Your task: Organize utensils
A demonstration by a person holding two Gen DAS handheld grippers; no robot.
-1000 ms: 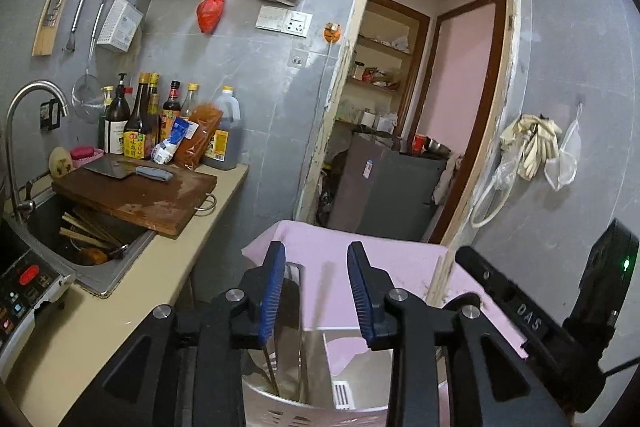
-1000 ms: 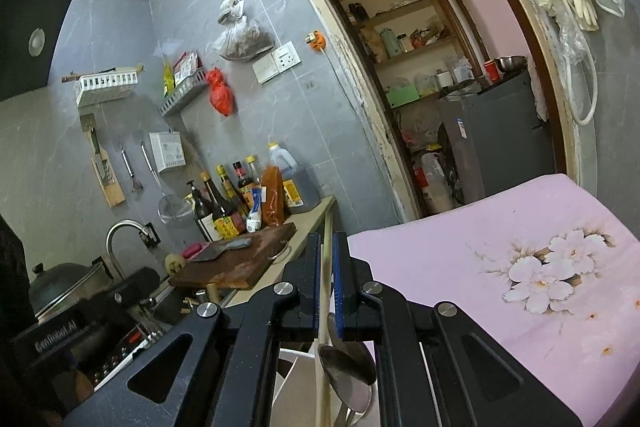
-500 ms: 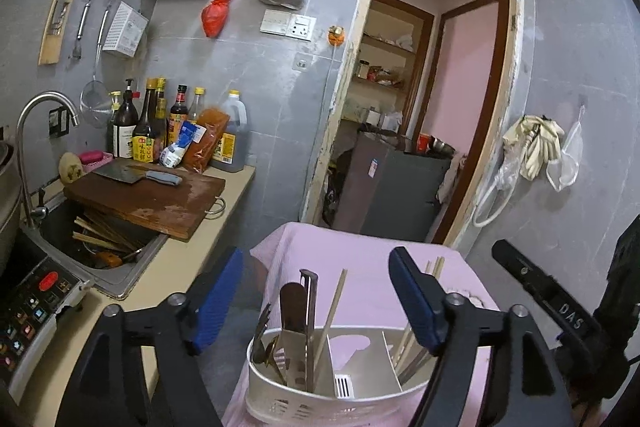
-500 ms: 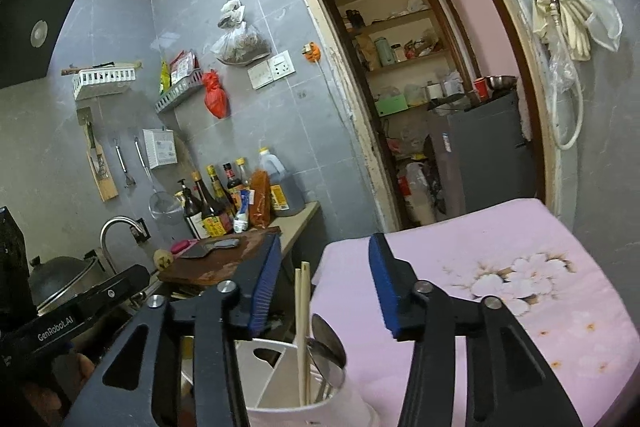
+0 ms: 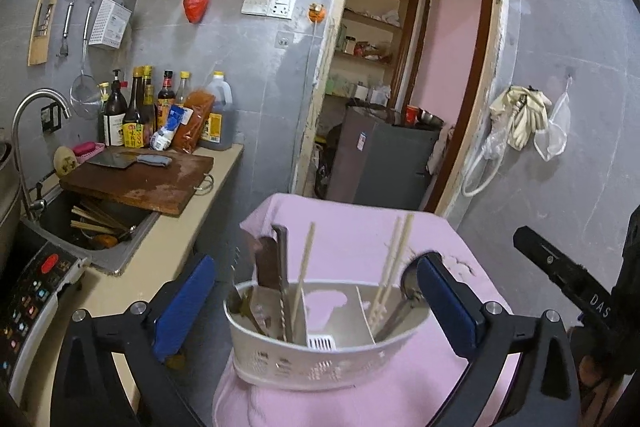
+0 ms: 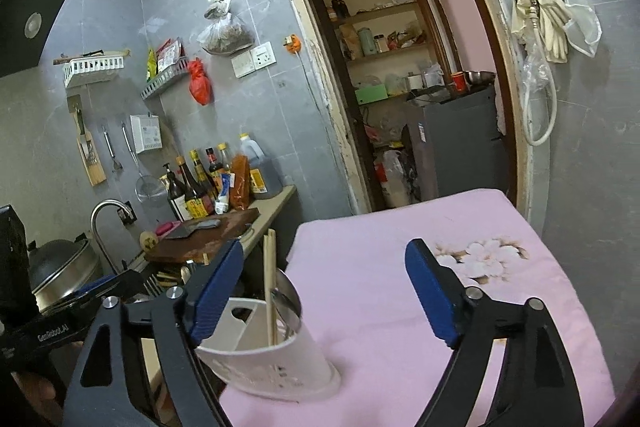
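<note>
A white utensil caddy (image 5: 320, 351) stands on the pink cloth (image 5: 360, 227) of a table. Its left compartment holds a dark-handled knife (image 5: 272, 263) and a chopstick (image 5: 304, 267). Its right compartment holds a pair of chopsticks (image 5: 394, 263) and a spoon (image 5: 410, 285). My left gripper (image 5: 316, 267) is just in front of the caddy, its jaws opening wide, with no pad touching it. In the right wrist view the caddy (image 6: 272, 359) shows chopsticks (image 6: 269, 279) and a spoon (image 6: 286, 303). My right gripper (image 6: 326, 251) is beside it, jaws opening and holding nothing.
A counter (image 5: 160, 251) on the left carries a wooden cutting board (image 5: 140, 183) with a cleaver, and sauce bottles (image 5: 160, 111). The sink (image 5: 92, 227) holds more chopsticks. A doorway (image 5: 400, 87) with a grey fridge (image 5: 384, 163) lies behind the table.
Both grippers went from nearly shut to wide open and drew back from the caddy. The utensils they were around now stand free in the caddy, which shows whole.
</note>
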